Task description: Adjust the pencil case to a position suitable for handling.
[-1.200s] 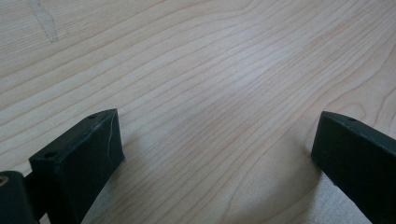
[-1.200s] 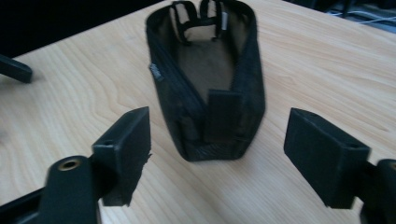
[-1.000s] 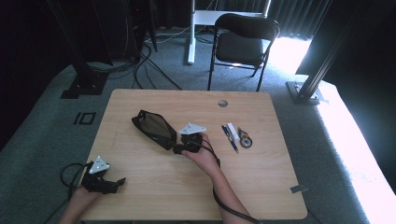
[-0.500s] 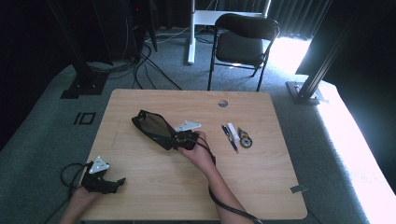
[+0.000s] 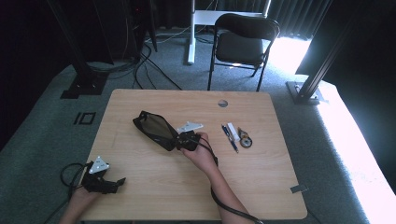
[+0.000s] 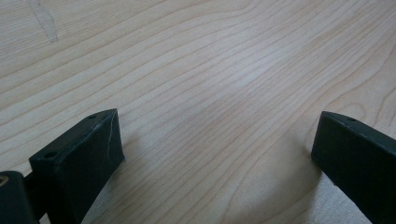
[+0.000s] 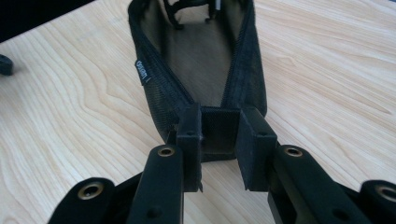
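Note:
A black mesh zip pouch (image 5: 154, 128) lies open on the wooden table (image 5: 154, 186), left of centre. In the right gripper view the pouch (image 7: 201, 60) stretches away from me with its zip open. My right gripper (image 5: 181, 140) sits at the pouch's near end; its jaws have just been closing, and the right gripper (image 7: 219, 140) now pinches that end between its pads. My left gripper (image 5: 116, 183) rests low by the table's front left corner. Seen in its own view, the left gripper (image 6: 215, 158) stands wide open over bare wood.
To the right of my right hand lie a dark pen (image 5: 229, 137), a small white block (image 5: 233, 132) and a round dark object (image 5: 246, 139). A cable hole (image 5: 222, 103) sits near the far edge. A black folding chair (image 5: 243, 44) stands beyond the table.
My right gripper's jaws have closed onto the near end of the pouch. The left gripper has not moved.

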The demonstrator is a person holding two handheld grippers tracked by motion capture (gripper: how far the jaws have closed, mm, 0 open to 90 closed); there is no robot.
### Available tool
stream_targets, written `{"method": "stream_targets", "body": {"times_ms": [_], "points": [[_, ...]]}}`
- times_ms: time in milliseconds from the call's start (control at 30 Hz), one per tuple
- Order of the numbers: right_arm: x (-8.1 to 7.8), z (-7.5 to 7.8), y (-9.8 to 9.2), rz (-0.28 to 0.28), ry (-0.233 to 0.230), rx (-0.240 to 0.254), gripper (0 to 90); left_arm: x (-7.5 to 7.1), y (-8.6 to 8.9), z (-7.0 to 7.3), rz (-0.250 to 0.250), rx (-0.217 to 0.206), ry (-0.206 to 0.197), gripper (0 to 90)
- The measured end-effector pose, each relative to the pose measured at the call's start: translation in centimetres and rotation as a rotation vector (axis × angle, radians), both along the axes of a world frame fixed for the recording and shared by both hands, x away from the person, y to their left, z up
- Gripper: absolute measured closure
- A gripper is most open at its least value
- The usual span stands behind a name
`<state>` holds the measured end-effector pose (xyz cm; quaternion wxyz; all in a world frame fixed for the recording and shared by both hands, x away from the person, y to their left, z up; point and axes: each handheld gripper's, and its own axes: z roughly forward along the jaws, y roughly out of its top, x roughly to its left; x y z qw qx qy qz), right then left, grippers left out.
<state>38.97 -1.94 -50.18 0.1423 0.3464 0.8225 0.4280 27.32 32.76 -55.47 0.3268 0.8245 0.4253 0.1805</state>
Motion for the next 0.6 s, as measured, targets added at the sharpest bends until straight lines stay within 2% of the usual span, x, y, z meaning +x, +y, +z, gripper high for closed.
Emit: {"method": "stream_targets", "body": {"times_ms": [367, 600], "points": [[-1.3, -0.1, -2.8, -0.019, 0.015, 0.011, 72.6, 0.0, 0.0, 0.0, 0.0, 0.0, 0.0, 2.2], [-2.2, -0.1, -5.8, -0.049, 0.013, 0.018, 72.7, 0.0, 0.0, 0.0, 0.0, 0.0, 0.0, 2.2]]}}
